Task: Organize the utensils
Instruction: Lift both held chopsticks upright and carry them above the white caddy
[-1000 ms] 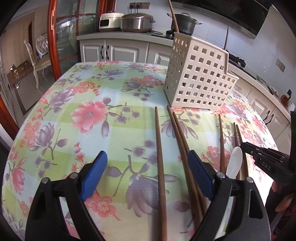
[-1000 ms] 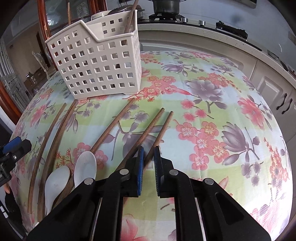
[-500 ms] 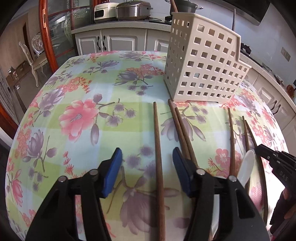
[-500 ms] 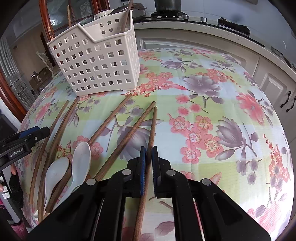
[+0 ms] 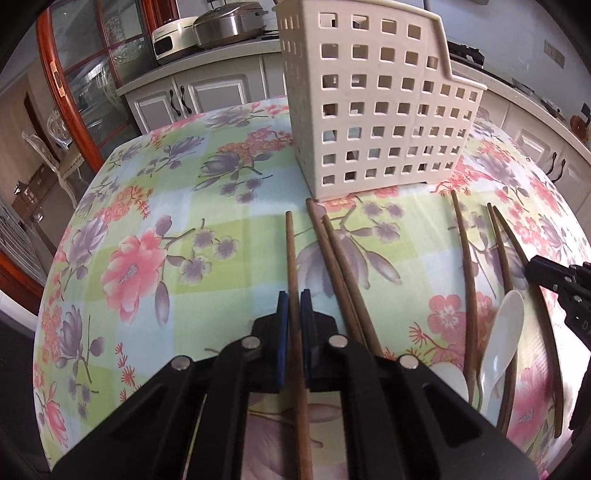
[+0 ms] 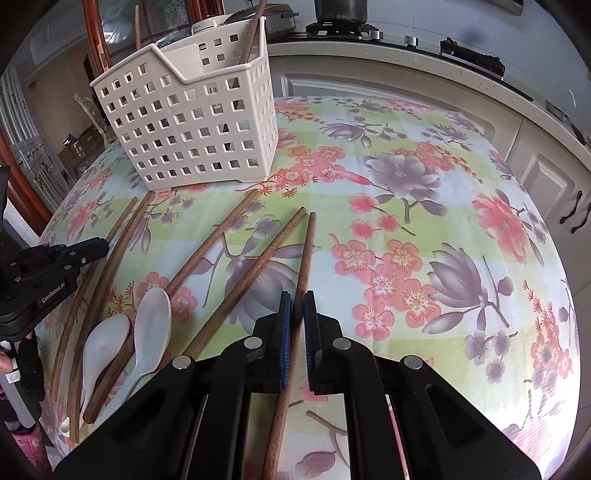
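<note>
1. Looking along the left tongs (image 5: 294, 306), we are seeing their blue pads (image 5: 282, 314) pinched on the leftmost chopstick (image 5: 291, 254), which is lying on the flowered tablecloth (image 5: 147, 229) covering the counter; the jaws have just been closing, with that stick between them.
2. We are finding the stick's far tip pointing toward the white perforated caddy (image 5: 373, 110), which is standing upright further back on the cloth, while two more chopsticks (image 5: 332, 251) are lying side by side just right of the gripped one, their far ends near the caddy's base.
3. We are also noting three further chopsticks (image 5: 463, 258) and a white spoon (image 5: 504, 332) lying further to the right, with the right tongs (image 5: 535, 266) entering from the right edge.
4. Turning to the right wrist view, we are watching the right tongs (image 6: 297, 310) squeezed tight on the rightmost chopstick (image 6: 306, 251), which is running between the pads toward the caddy (image 6: 192, 122).
5. We are seeing another chopstick (image 6: 258, 258) lying just left of the held one, and a third (image 6: 214, 240) beyond it.
6. We are spotting two white spoons (image 6: 151, 328) resting side by side near the left, over and beside more chopsticks.
7. We are noticing a chopstick already standing inside the caddy (image 6: 253, 33), leaning against its back wall.
8. We are catching the left tongs (image 6: 99, 245) at the left edge, over the outer sticks.
</note>
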### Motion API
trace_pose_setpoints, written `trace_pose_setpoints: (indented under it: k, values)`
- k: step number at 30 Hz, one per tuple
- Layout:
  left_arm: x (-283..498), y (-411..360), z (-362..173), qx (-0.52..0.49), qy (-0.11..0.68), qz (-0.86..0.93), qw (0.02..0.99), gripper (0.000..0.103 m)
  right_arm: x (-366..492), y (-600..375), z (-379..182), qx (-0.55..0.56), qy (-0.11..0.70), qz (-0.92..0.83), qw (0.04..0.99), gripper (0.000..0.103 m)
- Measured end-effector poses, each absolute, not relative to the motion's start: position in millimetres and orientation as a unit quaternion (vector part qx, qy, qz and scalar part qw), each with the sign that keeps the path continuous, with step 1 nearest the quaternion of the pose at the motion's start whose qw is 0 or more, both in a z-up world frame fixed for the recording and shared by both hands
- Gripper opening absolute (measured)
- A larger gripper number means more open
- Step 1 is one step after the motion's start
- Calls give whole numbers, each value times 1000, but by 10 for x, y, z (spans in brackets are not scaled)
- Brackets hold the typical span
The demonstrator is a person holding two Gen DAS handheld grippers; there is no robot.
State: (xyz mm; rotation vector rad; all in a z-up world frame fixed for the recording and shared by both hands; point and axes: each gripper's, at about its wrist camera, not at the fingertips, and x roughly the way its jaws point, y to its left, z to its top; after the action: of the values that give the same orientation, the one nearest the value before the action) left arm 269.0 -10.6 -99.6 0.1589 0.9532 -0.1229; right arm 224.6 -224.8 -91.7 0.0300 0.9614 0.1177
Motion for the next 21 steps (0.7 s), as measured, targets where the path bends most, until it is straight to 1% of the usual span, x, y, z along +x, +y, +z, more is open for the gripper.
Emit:
trace_pose_setpoints:
  k: [3, 8, 14, 21]
  values:
    - [2684, -71, -985, 62, 460, -66, 883, 6, 2244, -2231, -921, 4, 460, 57, 886, 7]
    - [2654, -10, -970, 40, 455, -72, 887, 6, 2210, -2272, -902, 21, 451, 54, 891, 6]
    - [2472, 64, -764, 24, 421, -71, 904, 6, 2090, -2314, -699, 35, 416, 61, 906, 6]
    - [2174, 105, -397, 9, 369, -76, 926, 6, 1864, -2290, -367, 36, 367, 76, 926, 6]
